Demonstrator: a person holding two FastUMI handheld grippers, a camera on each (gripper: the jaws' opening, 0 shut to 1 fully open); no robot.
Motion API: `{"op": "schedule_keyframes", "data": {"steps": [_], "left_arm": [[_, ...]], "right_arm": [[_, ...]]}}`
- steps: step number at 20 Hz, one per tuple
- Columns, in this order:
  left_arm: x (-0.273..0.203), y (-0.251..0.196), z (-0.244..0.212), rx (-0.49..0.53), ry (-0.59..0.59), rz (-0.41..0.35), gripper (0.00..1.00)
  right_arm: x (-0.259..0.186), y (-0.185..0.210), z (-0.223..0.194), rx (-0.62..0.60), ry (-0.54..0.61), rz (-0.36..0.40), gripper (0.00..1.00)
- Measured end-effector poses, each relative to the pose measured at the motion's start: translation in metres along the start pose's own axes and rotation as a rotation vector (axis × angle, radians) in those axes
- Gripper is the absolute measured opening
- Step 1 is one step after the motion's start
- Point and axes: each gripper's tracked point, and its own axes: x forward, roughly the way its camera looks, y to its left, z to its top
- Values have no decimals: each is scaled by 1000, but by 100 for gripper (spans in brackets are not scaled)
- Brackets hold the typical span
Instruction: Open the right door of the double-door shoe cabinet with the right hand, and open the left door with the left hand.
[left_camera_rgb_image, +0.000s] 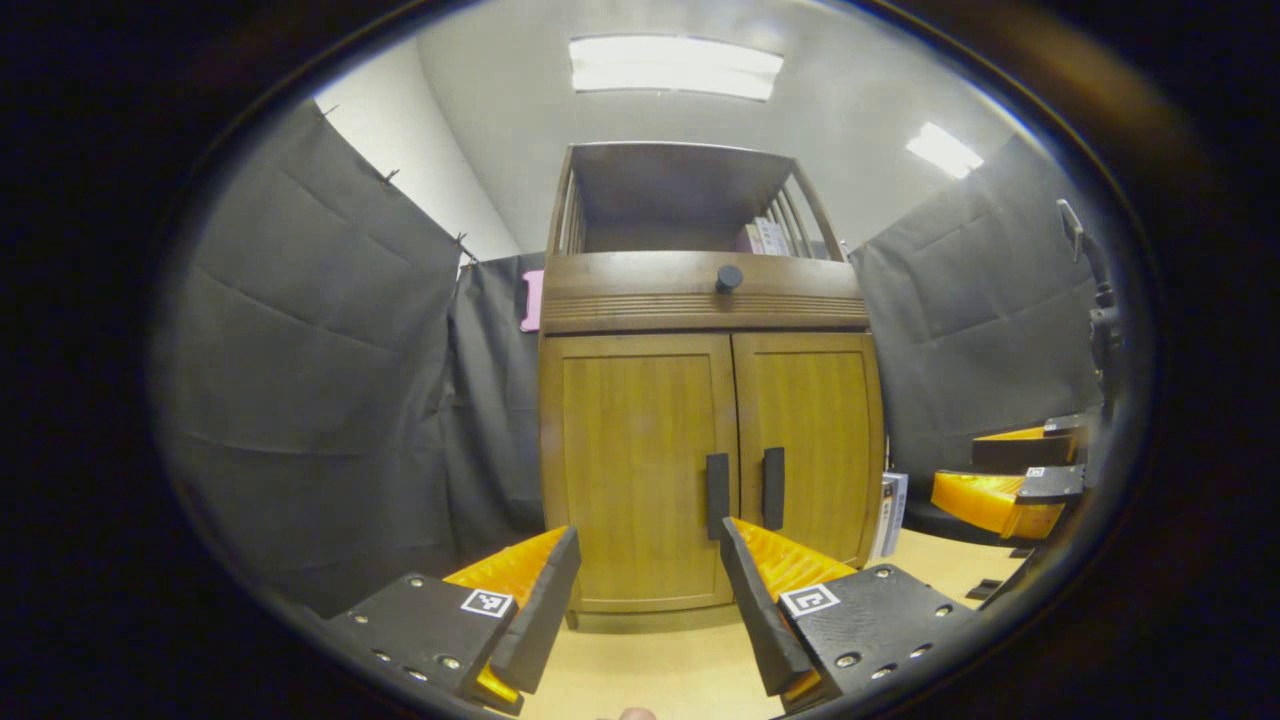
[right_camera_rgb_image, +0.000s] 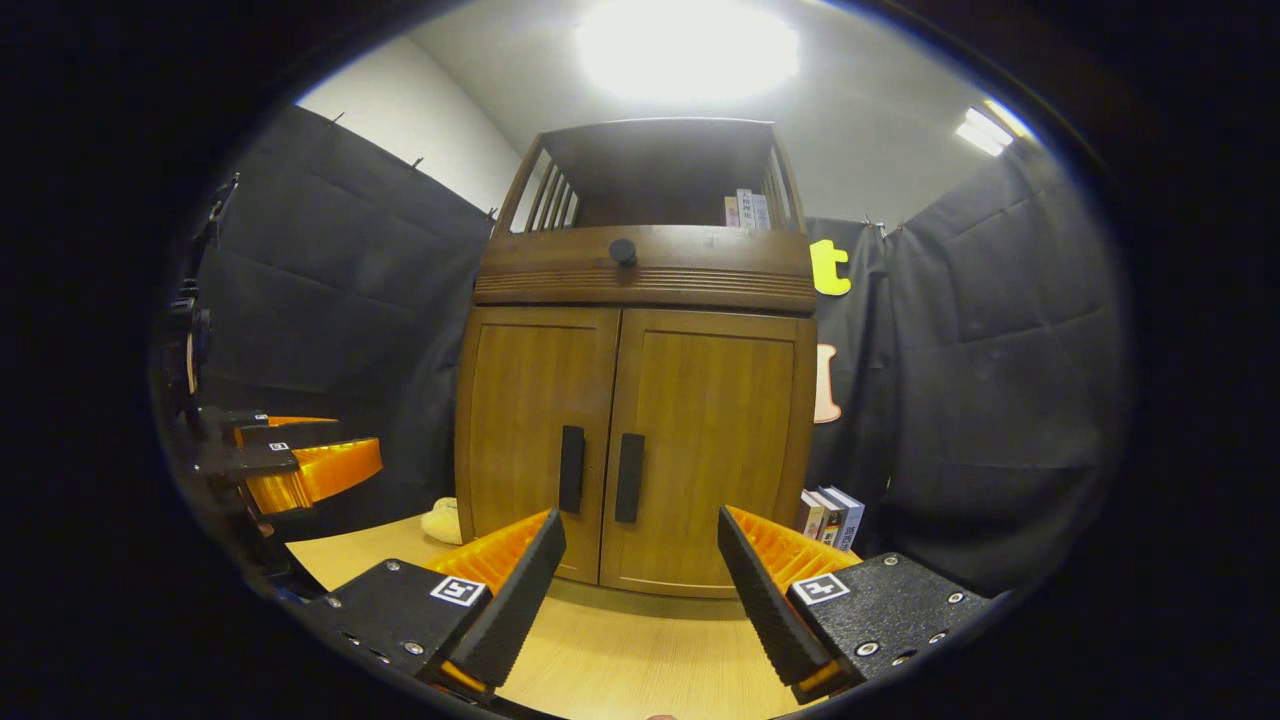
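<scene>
A wooden shoe cabinet (left_camera_rgb_image: 705, 300) (right_camera_rgb_image: 640, 270) stands ahead with both doors closed. The left door (left_camera_rgb_image: 640, 470) (right_camera_rgb_image: 535, 440) carries a dark vertical handle (left_camera_rgb_image: 717, 482) (right_camera_rgb_image: 571, 469); the right door (left_camera_rgb_image: 810, 440) (right_camera_rgb_image: 710, 440) has its own handle (left_camera_rgb_image: 773, 488) (right_camera_rgb_image: 629, 477). My left gripper (left_camera_rgb_image: 650, 590) is open, short of the doors, nothing between its fingers. My right gripper (right_camera_rgb_image: 640, 575) is open too, facing the door seam from a distance. The right gripper also appears at the right edge of the left gripper view (left_camera_rgb_image: 1010, 480); the left gripper appears at the left edge of the right gripper view (right_camera_rgb_image: 290, 460).
A drawer with a round dark knob (left_camera_rgb_image: 729, 278) (right_camera_rgb_image: 623, 251) sits above the doors, under an open shelf holding books (left_camera_rgb_image: 765, 237). Books (right_camera_rgb_image: 830, 515) lean beside the cabinet's right side. A pale soft object (right_camera_rgb_image: 442, 522) lies at its left foot. Light wooden floor (right_camera_rgb_image: 640, 650) lies in front.
</scene>
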Motion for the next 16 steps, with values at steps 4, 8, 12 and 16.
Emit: {"op": "schedule_keyframes", "data": {"steps": [4,8,12,16], "left_arm": [[7,3,-12,-25,-3,17,81],[18,4,-36,-40,29,8,81],[42,4,-54,-60,59,-3,81],[62,8,-59,-69,50,-10,81]], "right_arm": [[12,-11,-7,43,3,-44,95],[30,-19,-19,100,11,-71,95],[67,-34,-42,89,54,-108,95],[103,-33,-62,85,103,-101,95]]}}
